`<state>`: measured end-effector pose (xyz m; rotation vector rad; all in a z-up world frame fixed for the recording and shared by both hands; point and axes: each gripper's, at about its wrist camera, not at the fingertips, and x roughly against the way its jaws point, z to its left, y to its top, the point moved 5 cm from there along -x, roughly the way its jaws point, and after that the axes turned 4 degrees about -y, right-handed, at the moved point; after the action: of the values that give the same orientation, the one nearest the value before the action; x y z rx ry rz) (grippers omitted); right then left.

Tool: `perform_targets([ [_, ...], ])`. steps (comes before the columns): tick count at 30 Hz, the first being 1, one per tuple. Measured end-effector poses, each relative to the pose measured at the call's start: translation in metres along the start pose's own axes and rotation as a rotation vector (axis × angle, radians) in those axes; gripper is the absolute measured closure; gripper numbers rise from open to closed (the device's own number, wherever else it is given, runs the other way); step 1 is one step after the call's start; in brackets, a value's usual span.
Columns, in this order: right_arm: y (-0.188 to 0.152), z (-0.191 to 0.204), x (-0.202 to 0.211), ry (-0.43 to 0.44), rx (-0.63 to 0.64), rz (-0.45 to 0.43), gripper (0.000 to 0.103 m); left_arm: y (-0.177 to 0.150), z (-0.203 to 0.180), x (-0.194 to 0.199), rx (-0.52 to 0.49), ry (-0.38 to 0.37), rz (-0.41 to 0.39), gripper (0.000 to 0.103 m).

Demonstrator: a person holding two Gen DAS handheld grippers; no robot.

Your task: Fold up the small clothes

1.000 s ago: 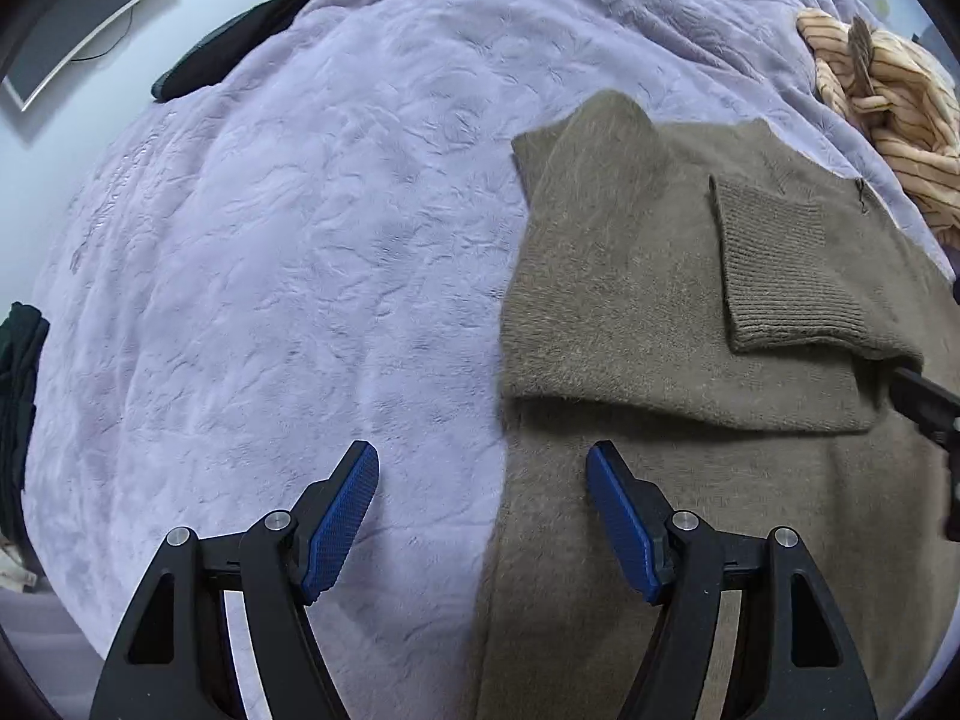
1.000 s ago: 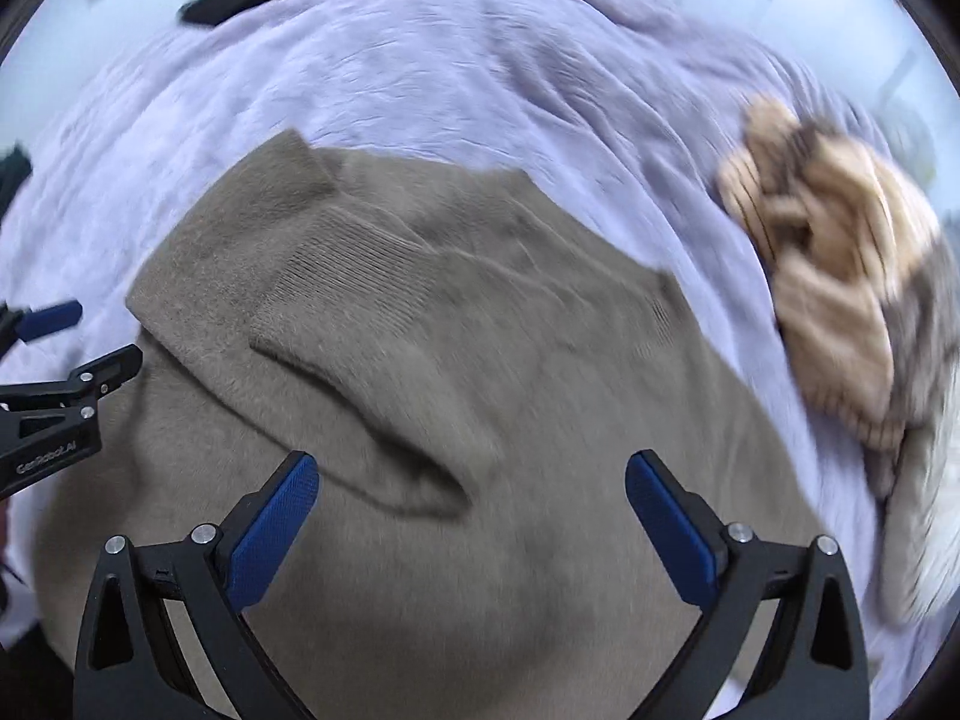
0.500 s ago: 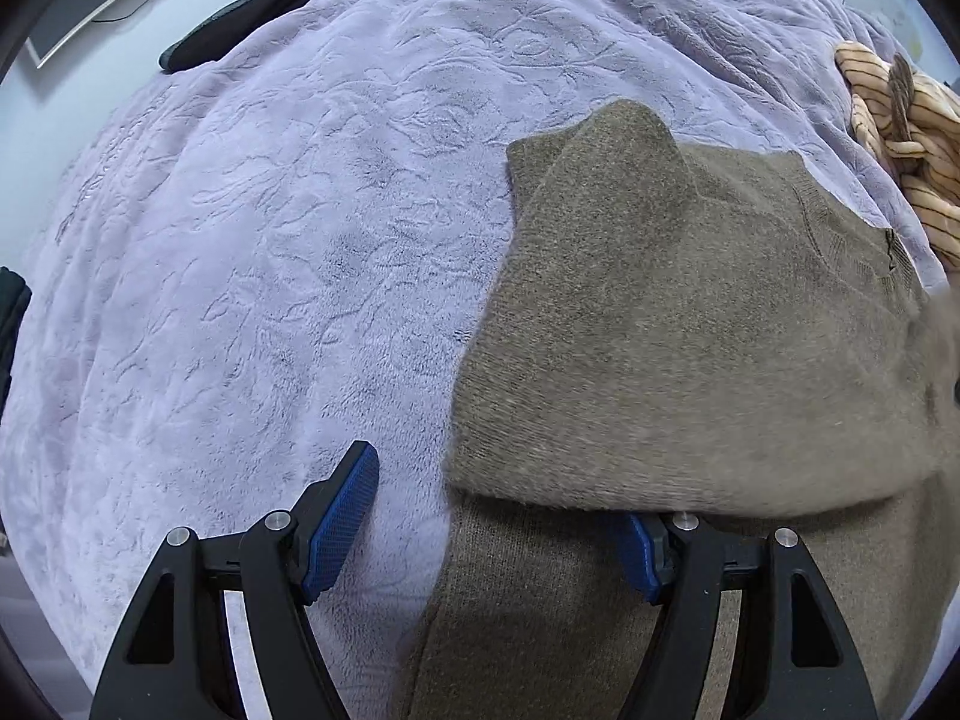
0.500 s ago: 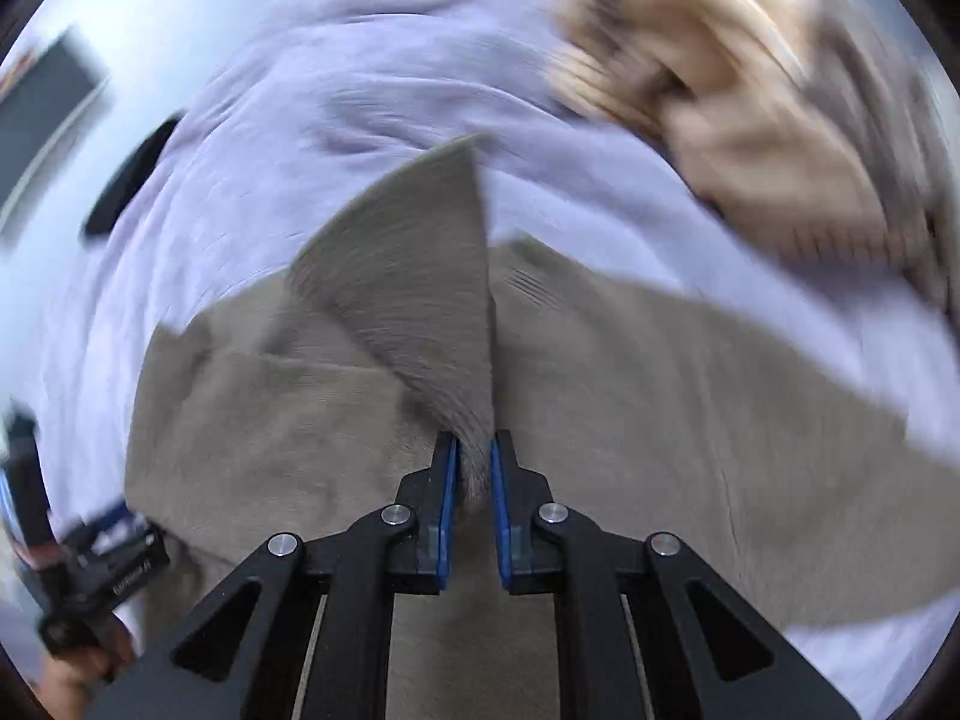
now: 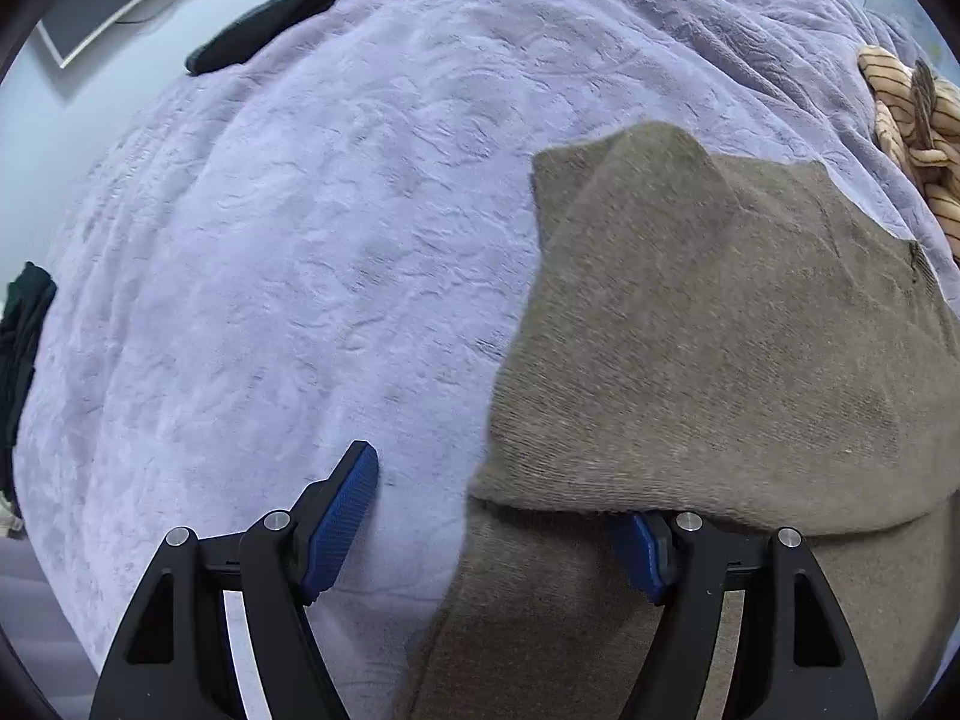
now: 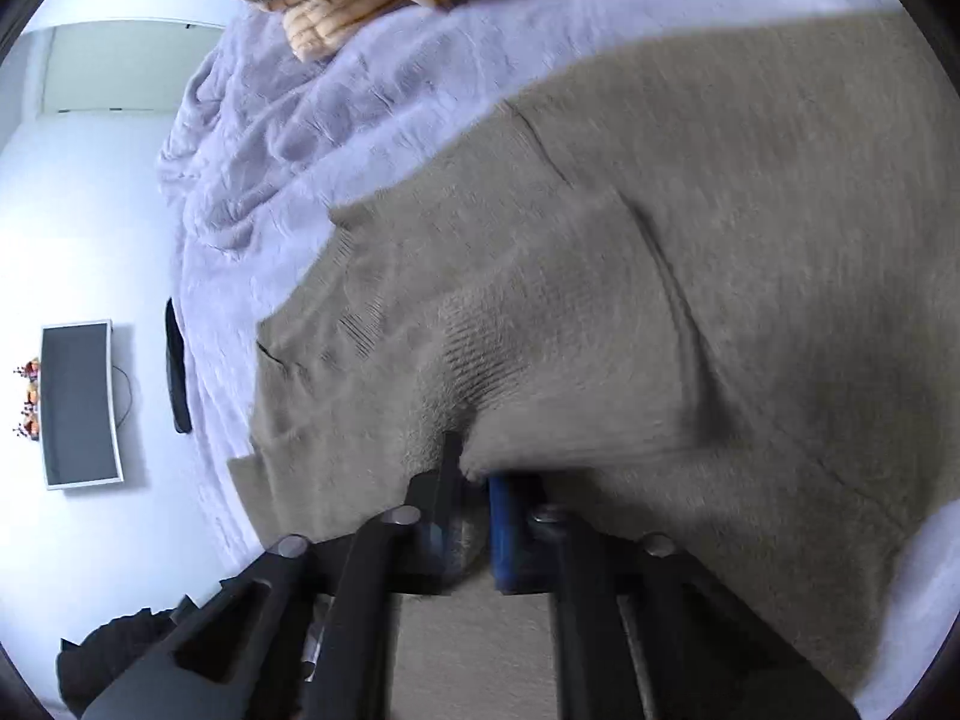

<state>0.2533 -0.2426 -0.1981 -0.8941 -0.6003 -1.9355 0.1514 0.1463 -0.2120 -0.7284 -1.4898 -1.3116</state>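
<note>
Sweater (image 5: 708, 324) fold drapes over gaping left tongs (image 5: 504, 516); right tongs (image 6: 474, 516) pinch it.

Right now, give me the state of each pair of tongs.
Left tongs: open, holding nothing; the olive sweater drapes over one finger.
Right tongs: shut on the olive sweater.

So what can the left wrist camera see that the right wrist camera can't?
Only the left wrist view shows the left hand-held gripper, open, one finger tucked under the brown sweater's folded flap. Only the right wrist view shows the right hand-held gripper shut on the sweater. Both show the sweater, purple blanket, striped orange garment, and the dark monitor.
</note>
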Motion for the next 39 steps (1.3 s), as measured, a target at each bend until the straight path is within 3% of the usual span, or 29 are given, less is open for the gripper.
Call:
perform_targets([
  [3,0.004,0.020,0.023,-0.008,0.156,-0.064,0.095,0.001,0.011,0.000,0.015,0.025,-0.014,0.029],
  [5,0.005,0.015,0.026,-0.084,0.235,-0.069,0.095,-0.001,0.016,-0.004,0.017,0.016,-0.009,0.024],
  [8,0.006,-0.021,0.014,-0.159,0.192,-0.017,0.095,-0.001,0.019,-0.004,-0.003,0.019,-0.016,0.022],
  [11,0.001,-0.043,0.007,-0.089,0.088,0.016,0.093,-0.001,0.024,0.003,0.006,0.016,-0.026,0.022],
  [14,-0.001,-0.043,0.014,-0.080,0.058,0.016,0.076,-0.002,0.029,0.009,0.051,0.006,-0.033,0.022],
  [16,-0.004,-0.037,0.017,-0.083,0.086,0.023,0.043,-0.008,0.031,0.012,0.070,0.001,-0.020,0.022],
  [17,-0.006,-0.033,0.021,-0.089,0.105,0.023,0.039,-0.011,0.034,0.013,0.076,0.000,-0.009,0.022],
  [23,-0.030,-0.034,0.040,-0.191,0.177,0.015,0.037,-0.028,0.055,0.027,0.110,-0.004,0.045,0.022],
  [25,-0.039,-0.032,0.047,-0.196,0.217,0.017,0.037,-0.025,0.064,0.034,0.146,-0.055,0.048,0.022],
  [28,-0.044,0.003,0.045,-0.139,0.349,0.051,0.037,-0.014,0.068,0.033,0.199,-0.199,0.059,0.022],
  [32,-0.043,0.080,0.018,-0.038,0.559,0.139,0.037,0.008,0.046,0.018,0.134,-0.360,0.097,0.022],
  [36,-0.048,0.170,-0.029,0.032,0.769,0.246,0.037,0.008,0.017,0.002,0.080,-0.436,0.140,0.023],
  [39,-0.056,0.228,-0.073,0.026,0.899,0.314,0.037,0.005,0.012,-0.006,0.077,-0.470,0.144,0.026],
])
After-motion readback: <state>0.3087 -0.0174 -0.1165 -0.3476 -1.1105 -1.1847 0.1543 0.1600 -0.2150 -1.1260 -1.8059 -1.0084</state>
